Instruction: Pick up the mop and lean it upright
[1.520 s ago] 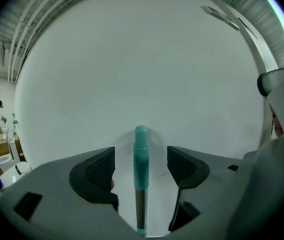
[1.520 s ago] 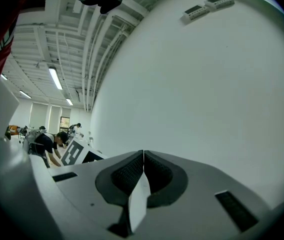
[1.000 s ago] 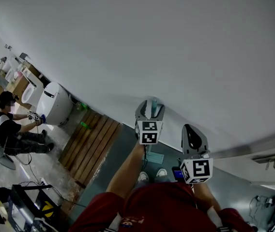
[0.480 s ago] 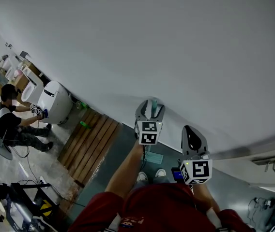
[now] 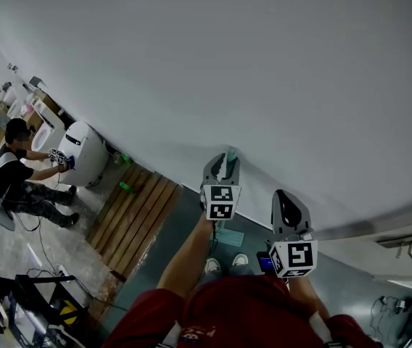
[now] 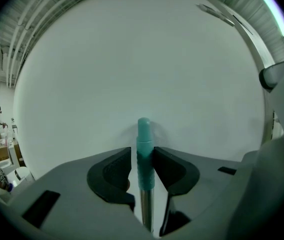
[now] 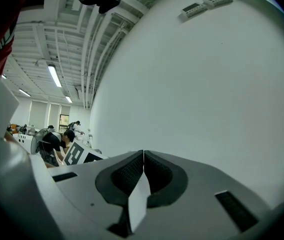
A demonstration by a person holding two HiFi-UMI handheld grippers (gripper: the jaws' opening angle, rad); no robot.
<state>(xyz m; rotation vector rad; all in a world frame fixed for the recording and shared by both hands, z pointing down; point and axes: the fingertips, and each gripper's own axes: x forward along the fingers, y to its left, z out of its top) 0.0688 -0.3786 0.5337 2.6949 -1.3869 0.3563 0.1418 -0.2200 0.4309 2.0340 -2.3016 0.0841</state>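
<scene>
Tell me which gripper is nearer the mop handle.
Left. The left gripper has just been closing its jaws, which clamp the teal grip of the mop handle. The right gripper, shut and empty, sits off to the handle's right, not touching it.

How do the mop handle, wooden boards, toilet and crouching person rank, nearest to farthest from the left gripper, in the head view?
1. Mop handle: between the jaws of the left gripper, which have just closed on it.
2. Wooden boards: lower left.
3. Toilet: further left.
4. Person: far left.
</scene>
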